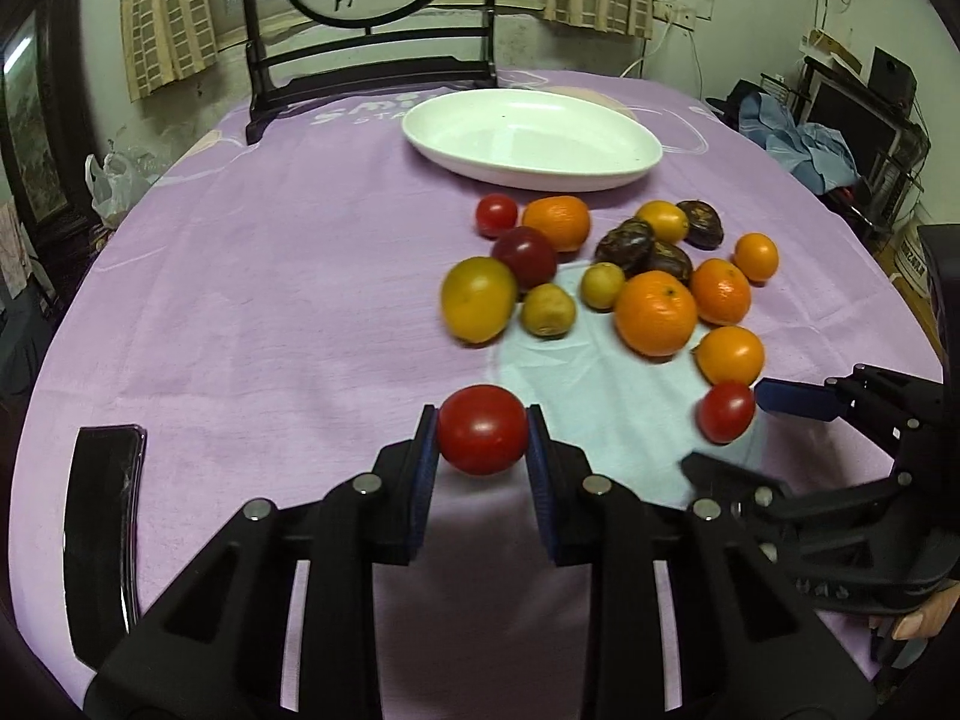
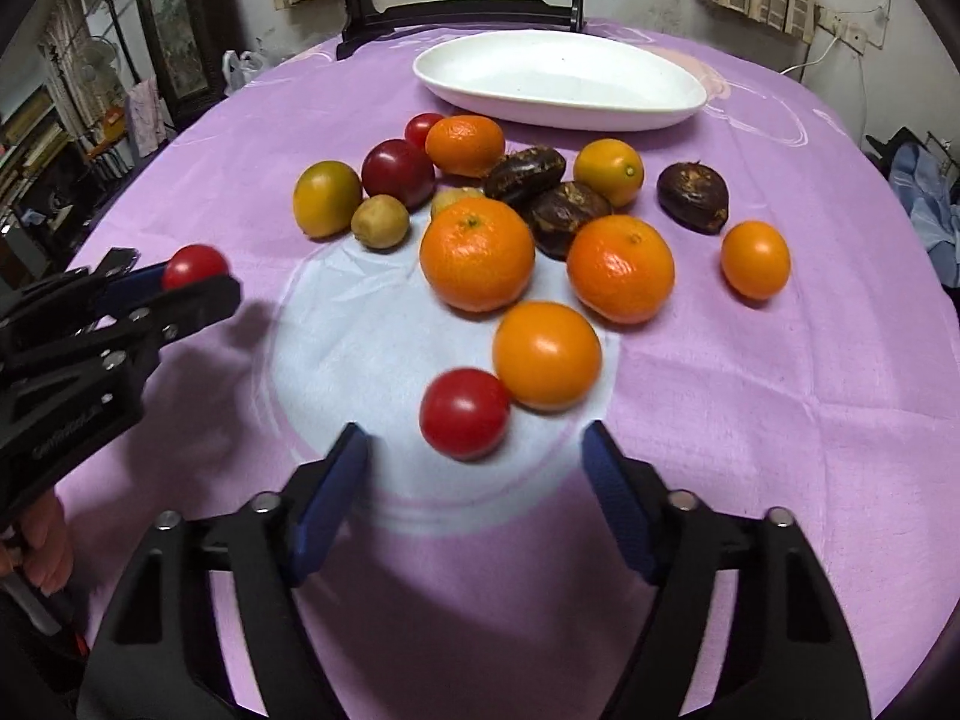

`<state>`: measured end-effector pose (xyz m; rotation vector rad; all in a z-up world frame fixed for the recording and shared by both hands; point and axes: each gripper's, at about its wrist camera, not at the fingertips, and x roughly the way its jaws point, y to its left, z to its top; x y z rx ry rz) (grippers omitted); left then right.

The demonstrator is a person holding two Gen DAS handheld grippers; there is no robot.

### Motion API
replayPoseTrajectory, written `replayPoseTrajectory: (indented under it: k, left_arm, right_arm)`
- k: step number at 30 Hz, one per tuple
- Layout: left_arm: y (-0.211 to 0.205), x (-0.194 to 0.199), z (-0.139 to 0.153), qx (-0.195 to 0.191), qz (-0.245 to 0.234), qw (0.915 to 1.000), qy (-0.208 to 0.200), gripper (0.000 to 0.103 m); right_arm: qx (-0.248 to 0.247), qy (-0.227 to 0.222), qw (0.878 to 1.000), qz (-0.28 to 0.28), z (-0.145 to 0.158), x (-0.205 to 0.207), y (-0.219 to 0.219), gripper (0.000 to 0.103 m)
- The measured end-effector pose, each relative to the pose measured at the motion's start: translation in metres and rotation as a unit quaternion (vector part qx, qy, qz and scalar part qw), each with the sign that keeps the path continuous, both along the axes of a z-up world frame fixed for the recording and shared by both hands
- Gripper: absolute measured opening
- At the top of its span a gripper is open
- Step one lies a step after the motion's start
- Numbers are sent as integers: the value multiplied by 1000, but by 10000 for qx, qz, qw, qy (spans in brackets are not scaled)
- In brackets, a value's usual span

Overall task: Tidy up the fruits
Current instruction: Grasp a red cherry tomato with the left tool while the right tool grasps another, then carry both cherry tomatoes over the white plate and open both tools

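My left gripper [image 1: 482, 438] is shut on a red cherry tomato [image 1: 482, 438], held above the purple cloth; it also shows in the right wrist view [image 2: 195, 267]. My right gripper [image 2: 474, 462] is open, its blue pads either side of and just short of another red tomato [image 2: 463, 412], which lies next to an orange fruit [image 2: 546, 354]. Several oranges, small yellow-green fruits, dark brown fruits, a dark red plum [image 2: 397, 173] and a third tomato [image 2: 423, 129] lie in a loose pile. An empty white oval dish [image 2: 564, 114] sits behind them.
A dark wooden chair [image 1: 372, 66] stands at the table's far edge behind the dish. A black curved object [image 1: 102, 516] lies on the cloth at the near left. Clutter and shelves surround the round table.
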<state>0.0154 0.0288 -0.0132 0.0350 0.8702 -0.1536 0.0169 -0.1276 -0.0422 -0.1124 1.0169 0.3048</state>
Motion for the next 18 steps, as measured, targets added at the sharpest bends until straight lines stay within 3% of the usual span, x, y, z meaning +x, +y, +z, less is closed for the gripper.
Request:
replayPoseTrajectory:
  k: [2, 5, 7, 9, 13, 18]
  left_arm:
    - [6, 0, -1, -40, 41, 10000, 4, 28]
    - [9, 0, -4, -50, 41, 10000, 13, 28]
    - [9, 0, -7, -51, 21, 10000, 41, 28]
    - [9, 2, -9, -71, -6, 9999, 76, 28]
    - [7, 2, -6, -78, -77, 9999, 73, 28]
    - [-2, 6, 10, -6, -271, 9996, -13, 28]
  right_arm:
    - [-24, -19, 9999, -102, 0, 3, 2, 65]
    - [-108, -121, 9993, -336, 1, 7, 1, 45]
    - [-100, -133, 9993, -347, 1, 9, 0, 40]
    - [-29, -107, 9997, -228, 2, 6, -2, 28]
    - [215, -94, 9997, -101, 13, -2, -18, 28]
    - [565, -541, 9969, -24, 48, -6, -42, 28]
